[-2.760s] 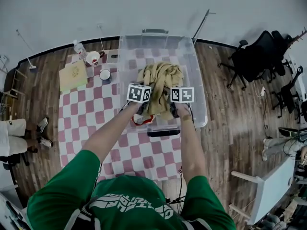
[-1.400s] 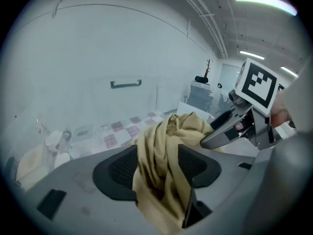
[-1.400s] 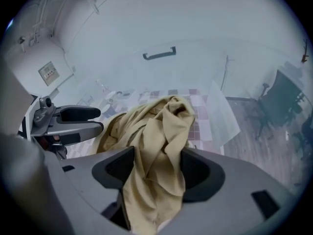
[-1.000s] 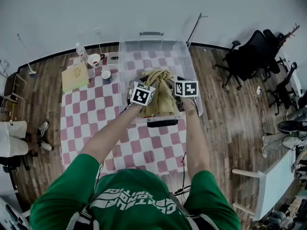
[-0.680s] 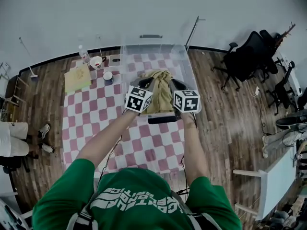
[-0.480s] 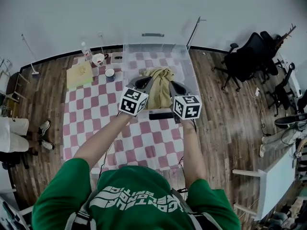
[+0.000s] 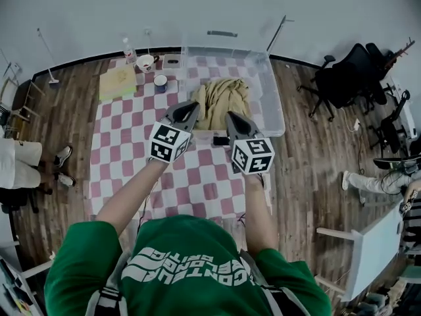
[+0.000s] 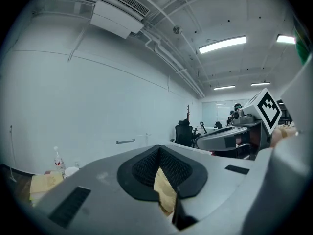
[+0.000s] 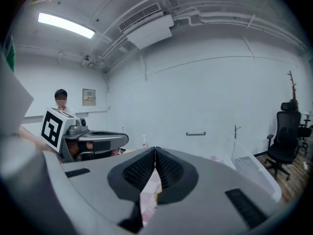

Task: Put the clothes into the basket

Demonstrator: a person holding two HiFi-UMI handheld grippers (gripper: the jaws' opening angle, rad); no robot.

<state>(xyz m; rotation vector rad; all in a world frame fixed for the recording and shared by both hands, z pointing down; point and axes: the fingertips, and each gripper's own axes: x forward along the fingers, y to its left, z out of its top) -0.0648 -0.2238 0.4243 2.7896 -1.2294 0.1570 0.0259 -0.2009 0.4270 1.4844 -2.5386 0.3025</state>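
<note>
Pulling back after letting go, my left gripper (image 7: 190,105) and right gripper (image 7: 231,116) are pressed together, empty. The clothes (image 7: 223,99) lie in the basket (image 7: 277,107) just ahead, so the job looks done.

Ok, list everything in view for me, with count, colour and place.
table: one, pink-and-white checked cover, centre
basket: one, clear plastic, table's far end
clothes: one heap, tan, inside the basket
bottle: one, clear, table's far left corner
mug: one, white and red, beside the bottle
cup: one, white, dark rim, near the mug
board: one, yellow, table's far left
office chairs: apparently two, black, floor at right
left gripper: one, grey, shut, empty, short of the basket
right gripper: one, grey, shut, empty, beside the left
</note>
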